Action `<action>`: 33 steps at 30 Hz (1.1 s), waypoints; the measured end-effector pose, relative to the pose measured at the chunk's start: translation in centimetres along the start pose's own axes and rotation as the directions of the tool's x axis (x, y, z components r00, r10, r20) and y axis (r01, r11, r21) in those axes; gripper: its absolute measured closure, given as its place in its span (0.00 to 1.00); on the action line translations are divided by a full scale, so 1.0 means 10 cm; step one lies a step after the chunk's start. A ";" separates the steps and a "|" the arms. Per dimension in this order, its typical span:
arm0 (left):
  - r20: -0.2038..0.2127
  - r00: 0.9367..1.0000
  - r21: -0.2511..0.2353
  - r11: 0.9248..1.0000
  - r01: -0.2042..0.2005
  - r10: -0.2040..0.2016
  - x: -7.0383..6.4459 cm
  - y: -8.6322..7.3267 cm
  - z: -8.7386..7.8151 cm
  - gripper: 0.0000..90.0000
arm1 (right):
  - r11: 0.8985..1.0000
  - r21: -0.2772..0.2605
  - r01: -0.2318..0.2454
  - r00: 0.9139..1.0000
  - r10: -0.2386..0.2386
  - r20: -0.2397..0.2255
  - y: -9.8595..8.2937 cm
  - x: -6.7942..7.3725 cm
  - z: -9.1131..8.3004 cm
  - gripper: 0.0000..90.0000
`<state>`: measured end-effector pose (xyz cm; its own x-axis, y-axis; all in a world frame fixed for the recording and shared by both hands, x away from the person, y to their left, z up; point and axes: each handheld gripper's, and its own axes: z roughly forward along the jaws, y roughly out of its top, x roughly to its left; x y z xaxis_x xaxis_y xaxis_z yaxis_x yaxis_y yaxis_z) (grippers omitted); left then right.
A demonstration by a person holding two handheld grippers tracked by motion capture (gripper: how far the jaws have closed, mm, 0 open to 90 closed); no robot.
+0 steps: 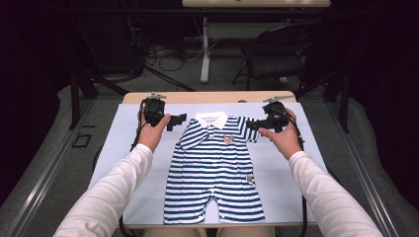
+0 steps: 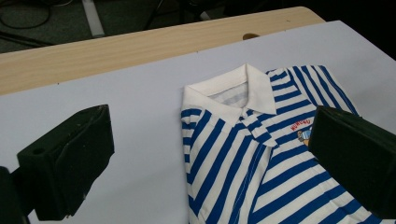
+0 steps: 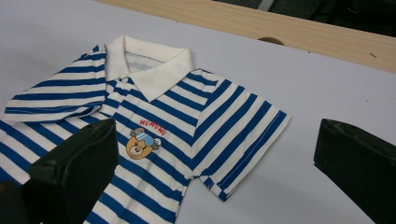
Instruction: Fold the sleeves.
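So you've got the striped baby romper laid flat, face up, on the pale sheet over the table, collar away from you, legs toward you. Both grippers sit up at shoulder level, one on each side, and neither is touching cloth.

Left gripper: jaws spread wide, nothing held. In the left gripper view the white collar sits between and just ahead of your fingers, and that sleeve looks already tucked in, so the edge on that side is a straight fold running down from the collar.

Right gripper: also spread wide, empty, right beside the sleeve. In the right gripper view the right short sleeve lies flat and spread out between your fingers, with the bear patch close to the near finger.

Looks to me like the next move is folding that sleeve in to match the other side. Some tips:
- Come in low so one finger slides under the cuff hem, not the whole shoulder.
- Pinch just the sleeve layer. Grab the body fabric too and the whole thing will drag and wrinkle.
- Carry it across toward the bear patch, lay it flat, then let go.
- Park the left gripper near the collar to stop the romper sliding on the sheet.
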<state>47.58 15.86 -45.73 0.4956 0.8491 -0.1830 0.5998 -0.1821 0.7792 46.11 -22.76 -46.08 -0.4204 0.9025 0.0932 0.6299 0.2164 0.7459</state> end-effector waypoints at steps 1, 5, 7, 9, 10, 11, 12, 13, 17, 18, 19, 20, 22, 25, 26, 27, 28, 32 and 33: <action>0.001 1.000 -0.001 1.000 -0.002 0.002 0.00 0.00 0.00 0.01 | 1.000 0.002 -0.001 1.000 0.001 0.001 0.02 -0.01 0.02 0.00; 0.000 1.000 -0.001 1.000 -0.008 0.008 -0.01 0.00 0.00 0.01 | 1.000 0.020 -0.003 1.000 0.003 0.014 0.07 -0.03 0.07 0.00; 0.000 1.000 -0.002 1.000 -0.005 0.005 -0.02 0.00 0.00 0.01 | 1.000 0.026 -0.004 1.000 0.003 0.021 0.09 -0.04 0.10 0.00; 0.001 1.000 -0.002 1.000 -0.006 0.006 -0.02 0.00 0.01 0.01 | 1.000 0.030 -0.009 1.000 0.008 0.029 0.11 -0.05 0.13 0.01; 0.001 1.000 -0.001 1.000 -0.007 0.007 -0.02 0.00 0.01 0.01 | 0.999 0.031 -0.007 0.999 0.006 0.034 0.12 -0.06 0.15 0.01; 0.002 1.000 0.001 1.000 -0.008 0.008 -0.02 -0.01 0.01 0.01 | 0.999 0.036 -0.009 0.999 0.008 0.037 0.13 -0.06 0.16 0.02; 0.003 1.000 0.001 1.000 -0.010 0.010 -0.02 -0.01 0.01 0.01 | 0.999 0.040 -0.011 0.999 0.009 0.041 0.14 -0.06 0.17 0.02; 0.002 1.000 0.002 1.000 -0.014 0.014 -0.02 -0.01 0.01 0.01 | 0.999 0.039 -0.011 0.999 0.009 0.045 0.15 -0.06 0.19 0.02; 0.001 1.000 0.004 1.000 -0.012 0.012 -0.02 -0.01 0.01 0.01 | 0.999 0.039 -0.016 0.998 0.014 0.057 0.21 -0.08 0.27 0.04; 0.001 1.000 0.004 1.000 -0.012 0.012 -0.02 -0.01 0.02 0.01 | 0.999 0.038 -0.016 0.998 0.014 0.059 0.21 -0.08 0.29 0.04; -0.001 1.000 0.005 1.000 -0.010 0.010 -0.02 -0.01 0.01 0.01 | 0.999 0.038 -0.017 0.998 0.014 0.063 0.22 -0.08 0.30 0.05; -0.002 1.000 0.006 1.000 -0.009 0.009 -0.02 -0.01 0.01 0.01 | 0.999 0.039 -0.019 0.998 0.016 0.066 0.23 -0.08 0.32 0.05; 0.001 1.000 0.010 1.000 -0.013 0.013 -0.01 -0.01 0.00 0.01 | 0.999 0.040 -0.014 0.998 0.011 0.068 0.25 -0.09 0.37 0.07; -0.002 1.000 0.010 1.000 -0.012 0.012 -0.01 -0.01 0.00 0.01 | 0.999 0.048 -0.006 0.997 0.002 0.079 0.26 -0.09 0.44 0.11; -0.005 1.000 0.011 1.000 -0.013 0.013 -0.01 -0.01 -0.01 0.01 | 0.999 0.049 -0.013 0.996 0.009 0.085 0.26 -0.10 0.46 0.12; -0.009 1.000 0.007 1.000 -0.013 0.013 -0.02 -0.02 -0.01 0.01 | 0.999 0.047 -0.015 0.996 0.011 0.089 0.26 -0.11 0.48 0.15; -0.009 1.000 0.008 1.000 -0.012 0.012 -0.02 -0.02 -0.01 0.01 | 0.999 0.047 -0.023 0.995 0.018 0.099 0.26 -0.11 0.50 0.16; -0.010 1.000 0.012 1.000 -0.016 0.016 -0.02 -0.03 -0.02 0.01 | 0.998 0.054 -0.027 0.993 0.021 0.119 0.27 -0.16 0.58 0.18; -0.012 1.000 0.010 1.000 -0.016 0.016 -0.02 -0.03 -0.01 0.01 | 0.998 0.055 -0.031 0.992 0.024 0.123 0.26 -0.18 0.60 0.19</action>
<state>47.21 15.78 -45.81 0.4977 0.8518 -0.1637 0.5981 -0.2004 0.7759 52.43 -21.58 -48.22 -0.3217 0.9464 0.0293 0.6776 0.2085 0.7053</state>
